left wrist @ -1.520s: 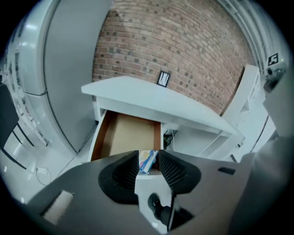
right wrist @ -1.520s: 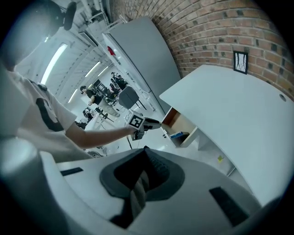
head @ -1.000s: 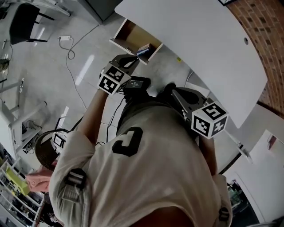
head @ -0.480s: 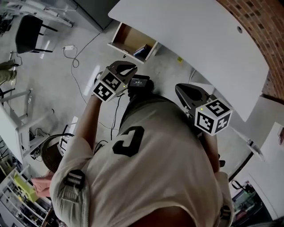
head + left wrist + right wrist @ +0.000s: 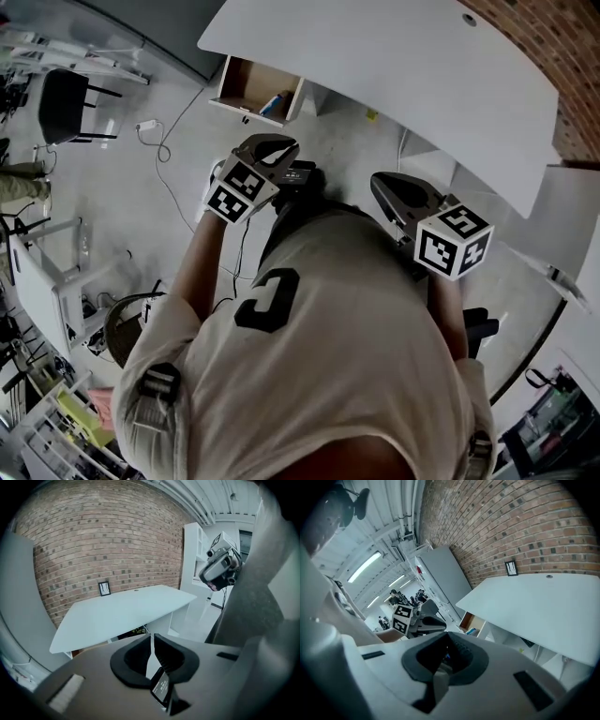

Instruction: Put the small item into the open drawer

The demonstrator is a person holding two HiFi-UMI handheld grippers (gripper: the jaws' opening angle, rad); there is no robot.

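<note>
Drawn back from the open drawer (image 5: 246, 77) since a second ago: left hand-held gripper (image 5: 151, 639) and right hand-held gripper (image 5: 448, 639) | jaws held narrow, nothing gripped | small item (image 5: 272, 102) seen inside drawer | placement judged done

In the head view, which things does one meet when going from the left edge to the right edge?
Black chair → open drawer → right gripper → brick wall.
</note>
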